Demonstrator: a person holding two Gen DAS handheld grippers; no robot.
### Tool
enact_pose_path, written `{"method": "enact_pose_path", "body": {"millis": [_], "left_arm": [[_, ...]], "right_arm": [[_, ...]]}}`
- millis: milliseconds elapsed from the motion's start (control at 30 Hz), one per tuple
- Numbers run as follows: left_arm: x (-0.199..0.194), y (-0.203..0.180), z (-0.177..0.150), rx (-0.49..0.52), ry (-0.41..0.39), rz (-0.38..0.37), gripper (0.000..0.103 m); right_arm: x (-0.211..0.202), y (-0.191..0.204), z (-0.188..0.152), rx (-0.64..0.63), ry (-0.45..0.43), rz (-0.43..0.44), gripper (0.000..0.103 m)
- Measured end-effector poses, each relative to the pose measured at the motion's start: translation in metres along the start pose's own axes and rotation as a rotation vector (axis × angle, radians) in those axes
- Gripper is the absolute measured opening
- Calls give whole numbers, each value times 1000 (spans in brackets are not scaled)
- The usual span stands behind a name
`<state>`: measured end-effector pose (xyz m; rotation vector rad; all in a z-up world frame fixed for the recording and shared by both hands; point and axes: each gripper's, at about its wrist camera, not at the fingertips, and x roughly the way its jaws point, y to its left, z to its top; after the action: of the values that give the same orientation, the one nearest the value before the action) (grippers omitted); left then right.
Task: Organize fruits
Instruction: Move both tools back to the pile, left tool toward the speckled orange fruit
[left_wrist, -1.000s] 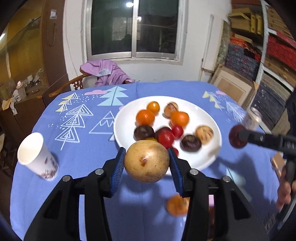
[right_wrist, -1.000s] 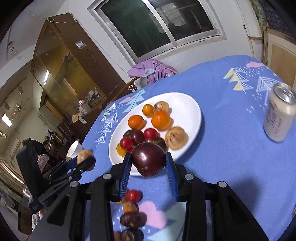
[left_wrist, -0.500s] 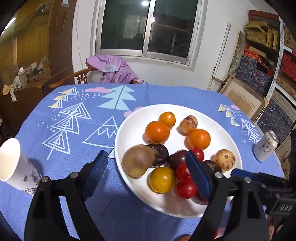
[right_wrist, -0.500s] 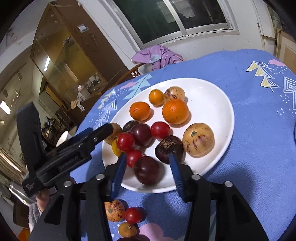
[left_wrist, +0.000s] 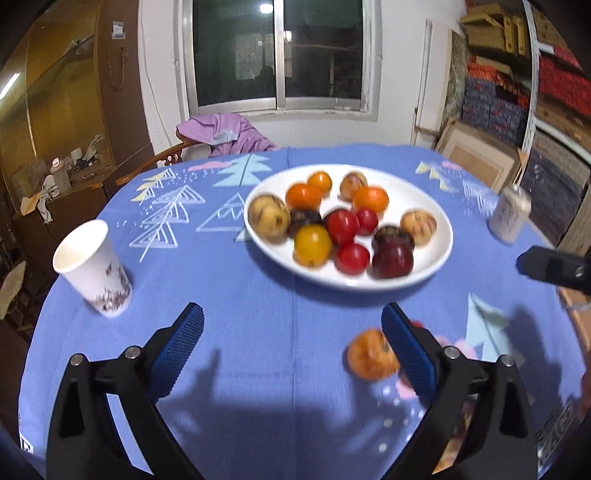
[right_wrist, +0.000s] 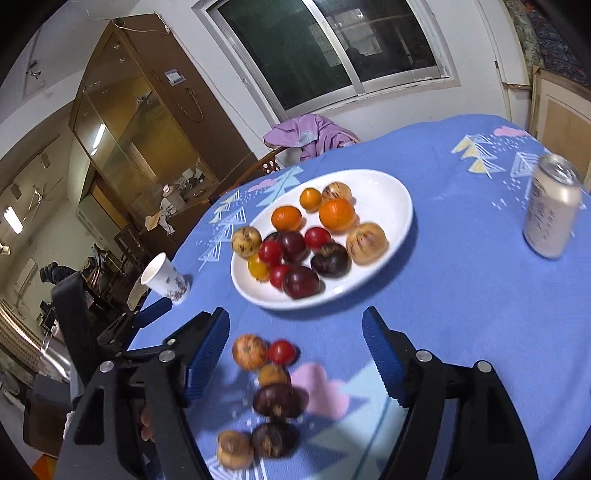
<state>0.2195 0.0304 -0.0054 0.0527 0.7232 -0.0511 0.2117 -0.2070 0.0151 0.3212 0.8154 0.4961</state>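
A white plate (left_wrist: 410, 192) in the middle of the blue tablecloth holds several fruits. The tan round fruit (left_wrist: 268, 218) lies at the plate's left edge and the dark plum (right_wrist: 301, 282) at its near edge. My left gripper (left_wrist: 291, 317) hangs over the cloth short of the plate, jaws opening wide, nothing between them. My right gripper (right_wrist: 295, 321) is also back from the plate (right_wrist: 388, 192), jaws opening, gripping nothing. Several loose fruits lie on the cloth beneath it, among them a striped orange one (right_wrist: 250, 350) and a red tomato (right_wrist: 282, 351).
A paper cup (left_wrist: 92, 267) stands left of the plate and a drink can (left_wrist: 509, 214) to its right. A chair with a purple garment (left_wrist: 225, 133) stands beyond the table. A wooden cabinet is at the left and stacked boxes at the right.
Both grippers let go of their fruit: the tan fruit and the dark plum now lie on the plate. Both grippers have pulled back from the plate with jaws wider.
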Motion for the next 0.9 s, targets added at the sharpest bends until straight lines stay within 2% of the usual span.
{"method": "enact_pose_path", "body": {"millis": [167,367,467,633,800,900], "left_arm": [[7,-15,-14,43,29,2,95],[21,-32,-20,117,41,39,96],[27,-34,-19,130,57,15,98],[23,-24,-18,144,41,34,99],[6,8,-18,61,25,94,99],[-4,20,-22,9,20,44,99]], "right_arm": [[-17,-13,-21,49,0,14,78],[-18,-15,-19,57,4,27,79],[-16,-15,-19,58,12,27,79],[-16,-16,-18,63,12,26,80],[-18,-19,-18,72,6,28,80],[-18,-17,-18,66,4,33,80]]}}
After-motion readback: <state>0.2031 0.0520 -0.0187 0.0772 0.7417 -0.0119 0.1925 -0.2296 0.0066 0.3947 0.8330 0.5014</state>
